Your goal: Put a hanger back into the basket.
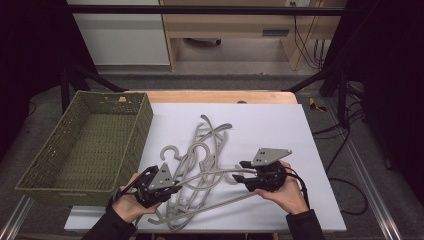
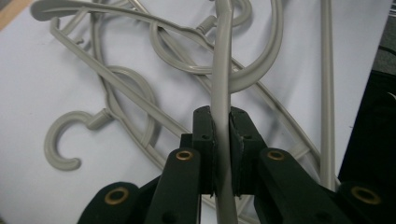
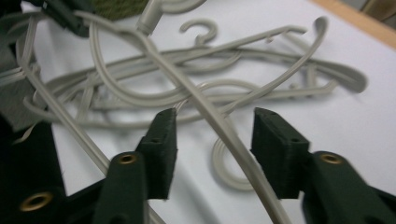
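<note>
left tool (image 2: 222,135) clamps a smooth grey plastic hanger (image 2: 223,70) (curved rod); right tool (image 3: 212,140) half-open around it.

We take this for a lab: a black metal frame (image 1: 320,75) surrounds the desk (image 1: 280,97), with loose cables (image 1: 310,50) on the floor behind.

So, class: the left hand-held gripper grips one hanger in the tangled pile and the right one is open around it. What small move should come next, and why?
Probably lift the left hand-held gripper slightly. It is shut on a grey hanger still tangled in the pile; the right hand-held gripper is open around the bar, and the green basket waits alongside.
</note>
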{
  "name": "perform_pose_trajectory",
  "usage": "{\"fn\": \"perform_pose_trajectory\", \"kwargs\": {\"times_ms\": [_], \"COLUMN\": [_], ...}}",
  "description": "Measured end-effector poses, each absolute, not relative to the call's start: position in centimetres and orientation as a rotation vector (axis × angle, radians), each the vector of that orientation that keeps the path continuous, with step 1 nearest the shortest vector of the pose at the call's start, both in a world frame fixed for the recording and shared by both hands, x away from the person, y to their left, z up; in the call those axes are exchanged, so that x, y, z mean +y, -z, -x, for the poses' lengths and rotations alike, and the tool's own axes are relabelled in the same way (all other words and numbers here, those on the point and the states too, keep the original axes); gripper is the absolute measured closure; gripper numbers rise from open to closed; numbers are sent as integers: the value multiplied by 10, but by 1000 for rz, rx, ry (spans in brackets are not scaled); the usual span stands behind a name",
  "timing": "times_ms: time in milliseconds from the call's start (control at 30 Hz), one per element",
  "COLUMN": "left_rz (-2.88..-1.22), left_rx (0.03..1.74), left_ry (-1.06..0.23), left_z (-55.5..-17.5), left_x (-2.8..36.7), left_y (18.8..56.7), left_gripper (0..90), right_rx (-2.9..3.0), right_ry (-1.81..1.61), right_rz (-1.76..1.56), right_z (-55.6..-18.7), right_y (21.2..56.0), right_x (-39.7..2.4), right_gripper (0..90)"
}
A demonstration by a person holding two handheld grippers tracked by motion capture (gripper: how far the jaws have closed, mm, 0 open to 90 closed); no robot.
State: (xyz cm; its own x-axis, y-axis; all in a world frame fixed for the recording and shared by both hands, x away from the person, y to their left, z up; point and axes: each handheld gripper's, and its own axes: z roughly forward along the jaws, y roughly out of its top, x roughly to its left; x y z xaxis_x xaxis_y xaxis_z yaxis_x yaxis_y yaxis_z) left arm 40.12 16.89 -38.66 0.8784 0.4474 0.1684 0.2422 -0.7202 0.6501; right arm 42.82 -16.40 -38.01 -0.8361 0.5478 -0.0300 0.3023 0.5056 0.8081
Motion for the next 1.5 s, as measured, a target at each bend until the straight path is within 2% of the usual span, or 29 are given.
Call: {"fn": "perform_pose_trajectory", "kwargs": {"times_ms": [100, 233, 433, 600, 833, 1133, 1500], "left_rz": [-2374, -2301, -2225, -2183, -2137, -2067, -2059], "left_rx": [524, 583, 666, 696, 722, 748, 745], "left_ry": [-429, -443, -485, -519, -549, -563, -637], "left_z": [-402, -403, -405, -405, -404, -403, -414], "left_x": [172, 178, 191, 199, 211, 222, 234], "left_y": [384, 379, 370, 362, 347, 326, 293], "left_gripper": [827, 827, 828, 827, 827, 827, 827], "right_rx": [2389, 2321, 2208, 2101, 2035, 2000, 1984], "right_ry": [-1304, -1346, -1408, -1432, -1418, -1389, -1376], "right_rz": [-748, -793, -894, -964, -1042, -1117, -1138], "right_z": [-428, -426, -425, -421, -417, -416, -412], "right_y": [376, 373, 374, 377, 387, 397, 400], "right_x": [-170, -181, -195, -210, -224, -234, -240], "right_gripper": [405, 388, 295, 194, 112, 80, 62]}}
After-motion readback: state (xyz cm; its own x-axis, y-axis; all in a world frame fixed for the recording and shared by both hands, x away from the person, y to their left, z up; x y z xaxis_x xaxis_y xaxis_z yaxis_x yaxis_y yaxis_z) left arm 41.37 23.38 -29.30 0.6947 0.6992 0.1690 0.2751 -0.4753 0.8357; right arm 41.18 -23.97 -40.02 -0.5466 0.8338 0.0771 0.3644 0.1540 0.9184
